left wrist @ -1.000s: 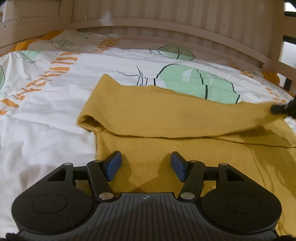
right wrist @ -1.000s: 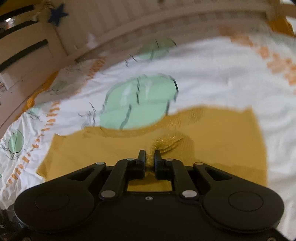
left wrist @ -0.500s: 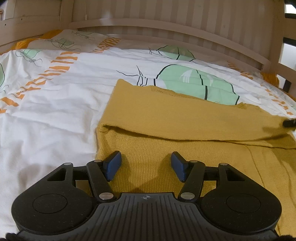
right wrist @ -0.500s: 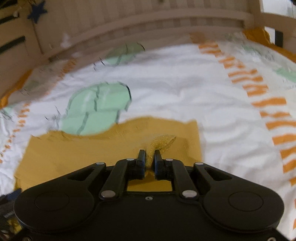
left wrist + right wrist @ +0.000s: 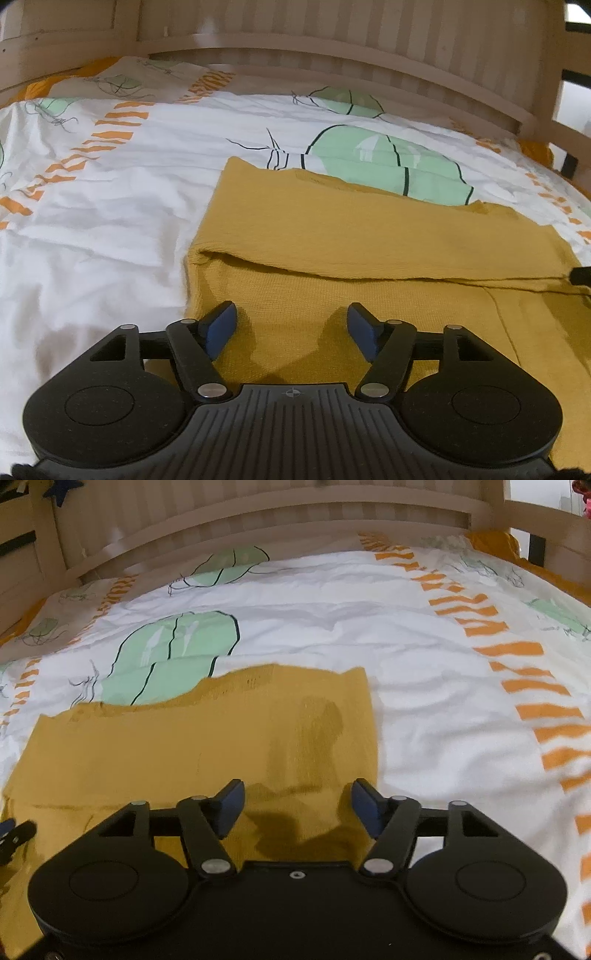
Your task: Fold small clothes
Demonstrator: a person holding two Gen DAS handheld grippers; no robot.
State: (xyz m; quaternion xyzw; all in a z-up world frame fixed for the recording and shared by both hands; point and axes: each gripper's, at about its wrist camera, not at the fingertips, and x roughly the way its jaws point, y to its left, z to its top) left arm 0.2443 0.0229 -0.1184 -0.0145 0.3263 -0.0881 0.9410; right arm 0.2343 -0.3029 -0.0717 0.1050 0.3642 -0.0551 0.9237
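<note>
Left wrist view shows the left gripper (image 5: 291,323) with its blue fingers (image 5: 220,325) wide apart, holding nothing. It sits low over the near part of a yellow knit top (image 5: 354,236). The top lies flat on a white bed cover (image 5: 110,206) with green cactus shapes and orange stripes. The far part of the top is folded over the near part, and the fold edge runs across just past the fingers. Right wrist view shows the right gripper (image 5: 297,805) with its fingers spread apart too, empty, over the right end of the top (image 5: 192,746). A wooden bed rail (image 5: 258,513) stands behind the cover.
</note>
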